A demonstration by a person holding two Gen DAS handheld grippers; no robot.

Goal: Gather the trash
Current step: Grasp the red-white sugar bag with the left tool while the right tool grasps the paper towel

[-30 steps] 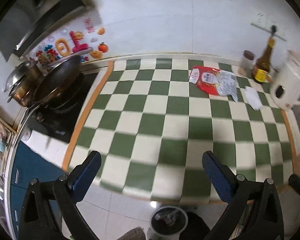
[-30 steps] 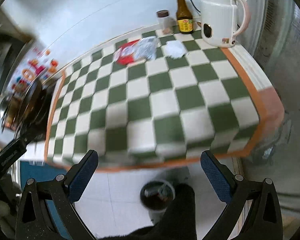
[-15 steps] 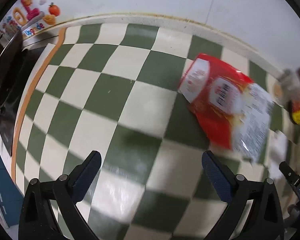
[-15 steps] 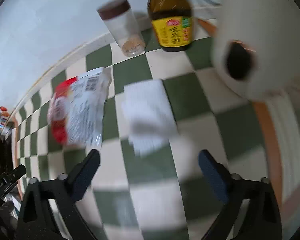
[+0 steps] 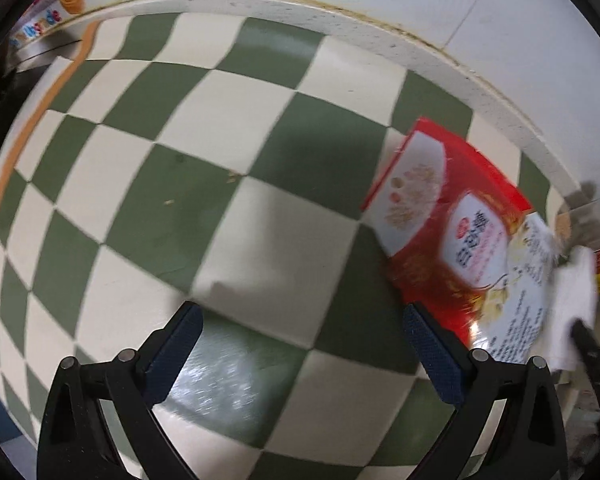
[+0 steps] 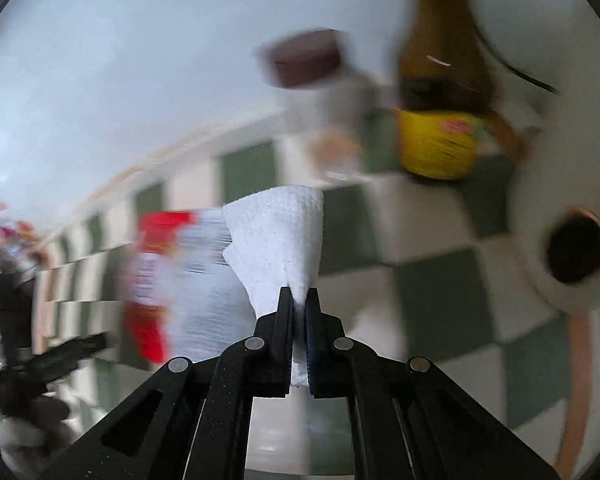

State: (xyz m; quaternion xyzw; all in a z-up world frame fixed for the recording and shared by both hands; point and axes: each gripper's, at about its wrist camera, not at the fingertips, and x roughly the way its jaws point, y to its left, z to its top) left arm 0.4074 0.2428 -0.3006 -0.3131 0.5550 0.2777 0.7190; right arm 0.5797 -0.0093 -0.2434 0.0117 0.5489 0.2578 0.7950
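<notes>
A red and white snack wrapper (image 5: pixel 460 240) lies flat on the green and cream checked counter (image 5: pixel 228 152), at the right of the left wrist view. My left gripper (image 5: pixel 300 332) is open above bare counter, and its right finger (image 5: pixel 432 344) stands at the wrapper's near edge. My right gripper (image 6: pixel 298 308) is shut on a white paper towel (image 6: pixel 280 236), which fans out past the fingertips. Behind the towel the same wrapper (image 6: pixel 172 280) shows, blurred. The towel (image 5: pixel 572 312) also shows at the far right of the left wrist view.
A brown sauce bottle (image 6: pixel 440 92) with a yellow label and a jar with a brown lid (image 6: pixel 312 80) stand at the back by the white wall. A white kettle (image 6: pixel 572 200) fills the right side. An orange strip (image 5: pixel 20 136) edges the counter's left end.
Both grippers came down from in front of the counter to just above its back right part. The right gripper closed on the paper towel and lifted it; the left gripper stayed open.
</notes>
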